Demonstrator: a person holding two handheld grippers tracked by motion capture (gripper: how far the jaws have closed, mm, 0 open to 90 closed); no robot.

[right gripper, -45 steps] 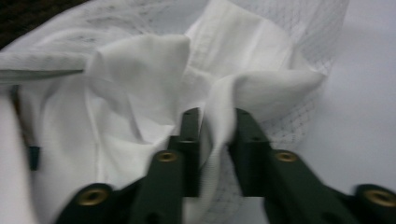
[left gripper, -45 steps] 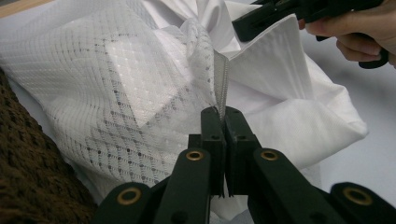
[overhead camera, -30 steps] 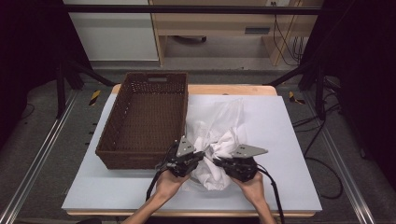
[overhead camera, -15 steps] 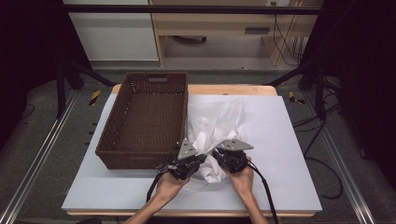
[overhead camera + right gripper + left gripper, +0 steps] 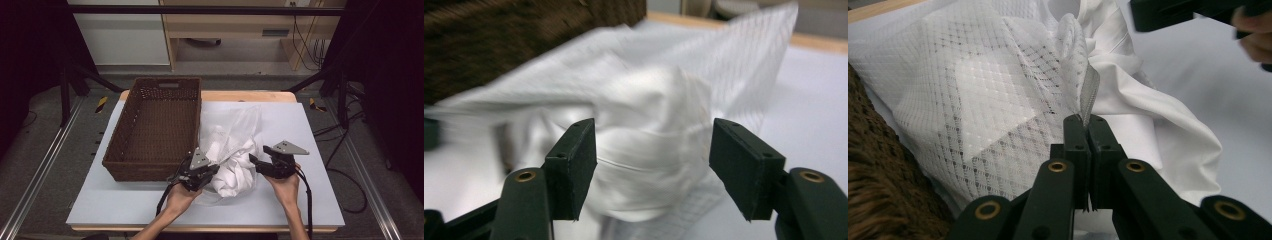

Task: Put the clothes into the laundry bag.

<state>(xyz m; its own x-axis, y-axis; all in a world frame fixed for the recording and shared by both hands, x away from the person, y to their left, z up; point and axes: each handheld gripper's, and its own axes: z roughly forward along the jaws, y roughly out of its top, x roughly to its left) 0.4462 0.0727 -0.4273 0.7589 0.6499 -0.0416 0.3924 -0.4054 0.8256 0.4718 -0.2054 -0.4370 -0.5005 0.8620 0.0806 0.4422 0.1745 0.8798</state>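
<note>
1. A white mesh laundry bag (image 5: 231, 135) lies on the white tabletop (image 5: 310, 200), just beside the right wall of a brown wicker basket (image 5: 159, 127); its mouth faces the person at 6 o'clock.
2. A white garment (image 5: 232, 172) bulges from that mouth, crumpled, part inside the mesh and part spilling onto the tabletop.
3. The left tongs (image 5: 204, 173) sit at 9 o'clock of the garment, near the basket's front right corner. In the left gripper view the left tongs (image 5: 1089, 125) are pressed together on the edge band of the mesh laundry bag (image 5: 998, 100), which rises as a narrow strip from between the pads; the white garment (image 5: 1158, 120) lies at 3 o'clock of them.
4. The right tongs (image 5: 256, 164) stand at 3 o'clock of the garment, apart from the cloth. In the right gripper view the right tongs (image 5: 654, 167) have just been opening and now stand wide apart, with nothing pinched; the blurred white garment (image 5: 644, 150) lies beyond the gap.
5. The wicker basket (image 5: 524, 35) fills the 10 o'clock corner of the right gripper view.
</note>
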